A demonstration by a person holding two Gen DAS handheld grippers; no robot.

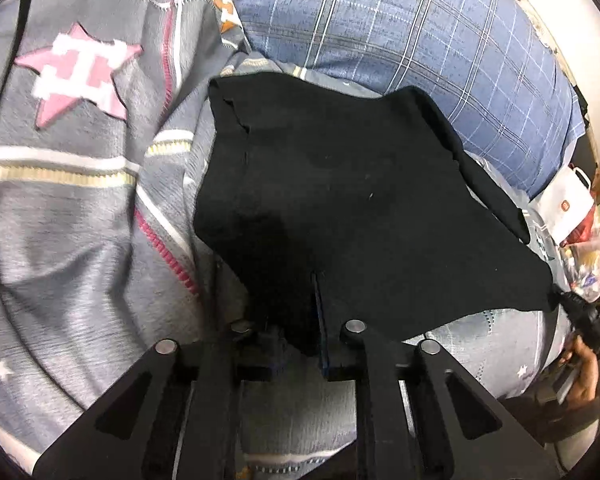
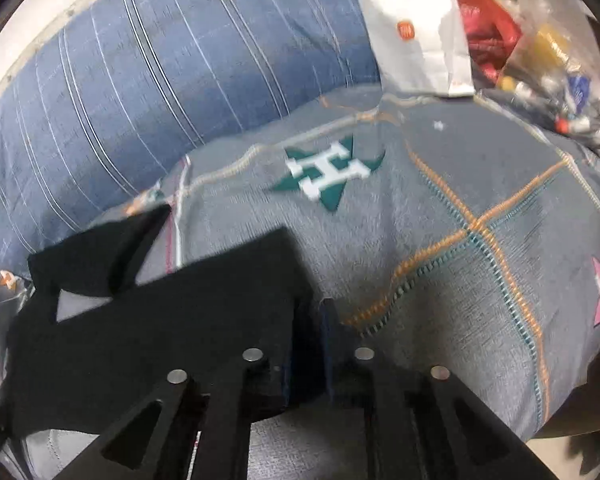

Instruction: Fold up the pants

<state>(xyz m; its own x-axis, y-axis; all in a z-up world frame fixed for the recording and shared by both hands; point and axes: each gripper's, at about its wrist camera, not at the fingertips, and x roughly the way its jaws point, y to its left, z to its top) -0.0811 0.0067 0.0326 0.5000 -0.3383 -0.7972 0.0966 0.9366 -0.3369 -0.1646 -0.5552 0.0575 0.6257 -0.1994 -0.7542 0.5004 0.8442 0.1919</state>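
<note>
The black pants [image 1: 340, 200] hang spread out above a grey patterned bedspread [image 1: 80, 200]. My left gripper [image 1: 314, 312] is shut on their near edge, the cloth draped over its fingers. My right gripper [image 2: 312, 332] is shut on the other corner of the black pants [image 2: 160, 320], which stretch away to the left in the right wrist view. The right gripper also shows at the far right of the left wrist view [image 1: 572, 304], holding the pants' corner. The cloth hides both sets of fingertips.
A blue plaid pillow [image 1: 420, 40] lies behind the pants. A white paper bag [image 2: 420, 32], a red bag [image 2: 484, 28] and a clear plastic bag of small items [image 2: 560, 68] sit at the bed's far right. The bedspread [image 2: 420, 240] carries star patches.
</note>
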